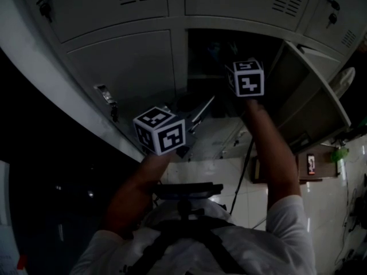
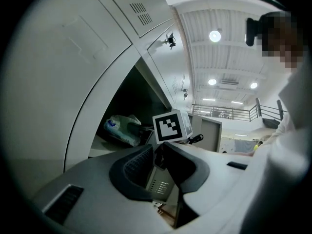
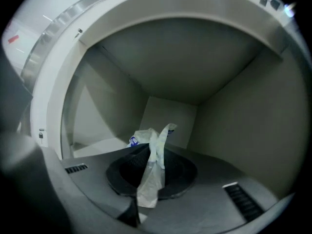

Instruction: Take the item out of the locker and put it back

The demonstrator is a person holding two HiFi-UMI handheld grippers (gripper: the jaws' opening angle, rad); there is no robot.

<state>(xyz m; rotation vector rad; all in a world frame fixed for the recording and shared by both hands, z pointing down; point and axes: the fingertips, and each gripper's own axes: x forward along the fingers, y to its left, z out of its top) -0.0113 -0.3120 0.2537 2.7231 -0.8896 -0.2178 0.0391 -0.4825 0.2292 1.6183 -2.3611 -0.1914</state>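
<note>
My right gripper point(image 3: 152, 160) is reaching into the open locker point(image 3: 170, 72), and its jaws are pinched shut on a thin twisted bit of a white plastic bag point(image 3: 146, 191) with some blue print on it. The rest of the bag sits just past the jaw tips, deep in the locker, and from the left gripper view it looks like it is resting on the locker floor point(image 3: 97, 147). My left gripper point(image 2: 156, 167) waits outside by the opening, pointing across it. Its jaws are apart and nothing is between the pads. So I think I am at the start of the job, with the bag grabbed but not out yet. What worries me most is the grip, because I only have a small, slippery piece of plastic. If I pull fast, that piece could slide out of the jaws, or it could stretch and rip, and then the bag would drop back in. I can't tell what is in the bag or how heavy it is — a heavy load would make a rip more likely. The bag could also snag on the front edge of the locker as it comes out. The open door point(image 1: 312, 96) hangs near my right arm, so a wide swing could bump it. My two grippers are near each other too, so I should pull straight back and slowly.
</note>
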